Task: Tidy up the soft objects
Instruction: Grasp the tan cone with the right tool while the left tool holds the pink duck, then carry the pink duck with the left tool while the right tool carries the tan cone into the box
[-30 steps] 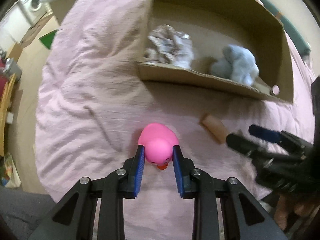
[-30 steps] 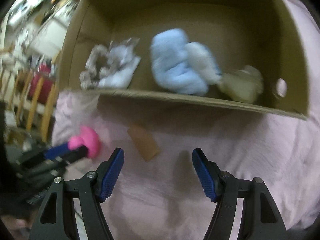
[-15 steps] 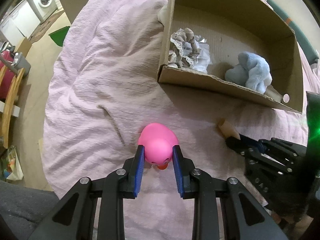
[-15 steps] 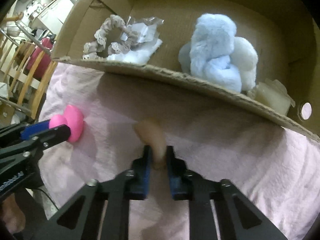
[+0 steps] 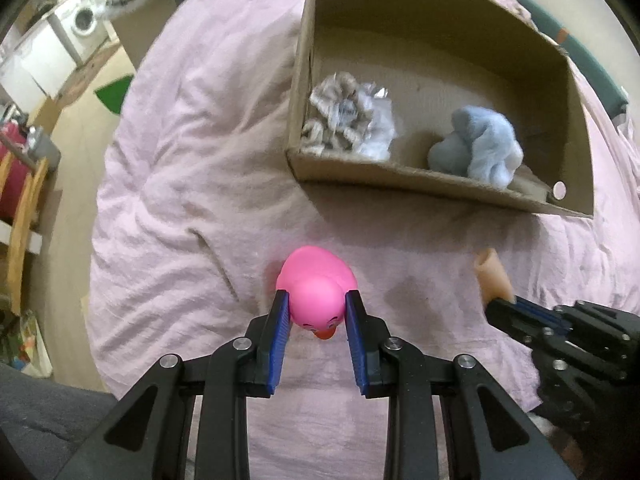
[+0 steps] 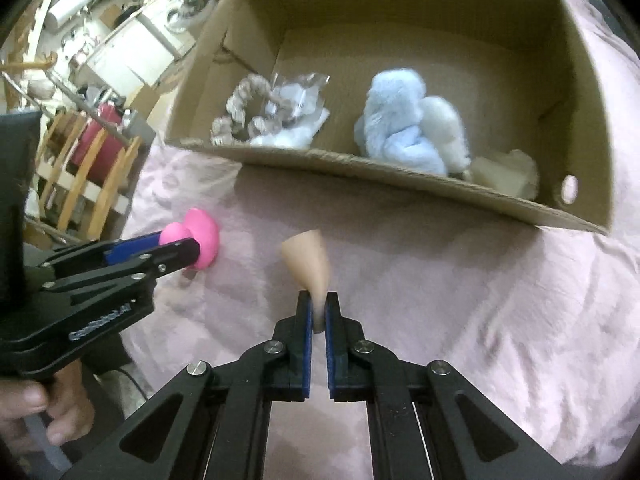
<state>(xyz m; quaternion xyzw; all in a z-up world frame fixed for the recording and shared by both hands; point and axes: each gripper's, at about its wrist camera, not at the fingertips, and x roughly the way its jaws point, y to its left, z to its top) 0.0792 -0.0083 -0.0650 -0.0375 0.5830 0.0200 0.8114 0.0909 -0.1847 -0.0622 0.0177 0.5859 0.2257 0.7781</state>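
Duck, pink, sitting low over pink sheet in front of cardboard box, left gripper pinching its head between blue pads. Probably light, squashy rubber, smooth skin; holding across widest part of head looking safest against slipping. Right gripper pressing together on narrow end of tan cone-shaped piece, wide end pointing toward box; likely soft, deforming under pinch. Scrunchie and blue plush already lying inside box.

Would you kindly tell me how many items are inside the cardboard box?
3: a lacy scrunchie packet at the left, a blue plush in the middle, a cream item at the right; others may be hidden.
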